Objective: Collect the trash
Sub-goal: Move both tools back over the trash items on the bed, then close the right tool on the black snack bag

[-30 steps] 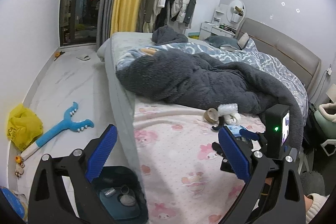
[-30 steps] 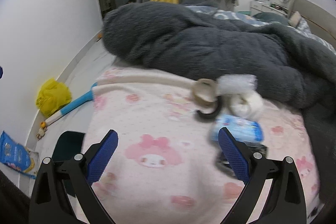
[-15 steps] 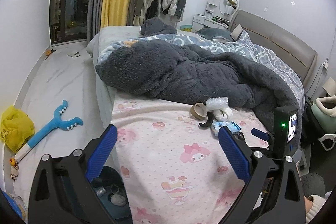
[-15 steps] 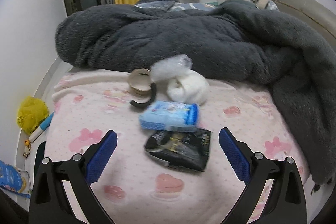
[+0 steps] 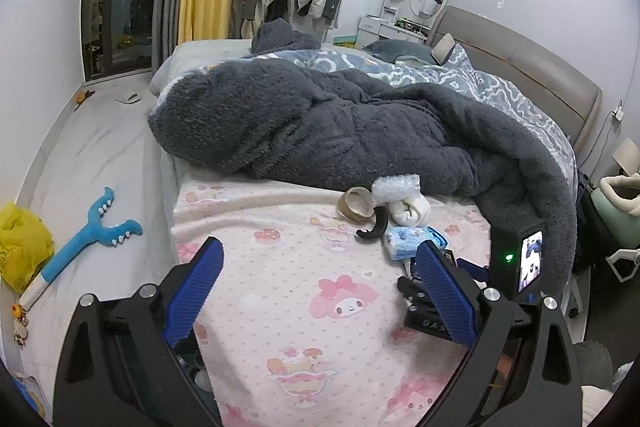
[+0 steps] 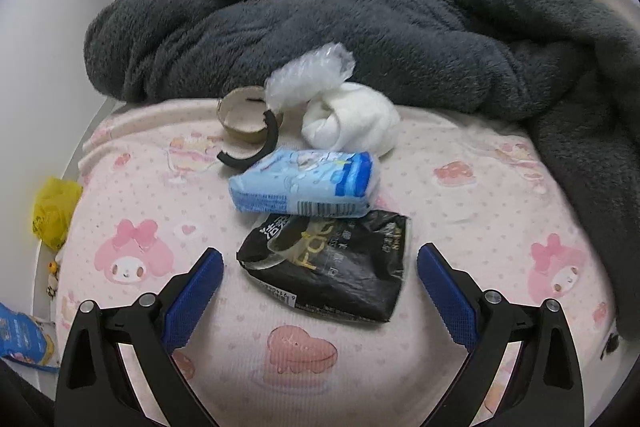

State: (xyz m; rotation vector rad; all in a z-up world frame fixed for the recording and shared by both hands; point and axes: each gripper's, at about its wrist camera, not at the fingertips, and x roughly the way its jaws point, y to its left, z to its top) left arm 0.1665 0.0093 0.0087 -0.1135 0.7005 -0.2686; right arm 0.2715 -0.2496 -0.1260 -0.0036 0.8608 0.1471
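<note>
Right gripper (image 6: 320, 267) gapes wide, empty, just above the crumpled black foil packet (image 6: 332, 267); left gripper (image 5: 320, 275) likewise wide, empty. Only the left view shows the blue plush toy (image 5: 86, 239).

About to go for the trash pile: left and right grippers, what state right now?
Left gripper: open, holding nothing.
Right gripper: open, empty, black packet lying between its fingers on the bed.

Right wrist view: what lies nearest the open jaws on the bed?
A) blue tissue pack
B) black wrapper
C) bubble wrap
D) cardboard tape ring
B: the black wrapper lies closest, just ahead of the right gripper and roughly between its open jaws; the blue tissue pack is behind it, and the tape ring and bubble wrap are farther back.
</note>
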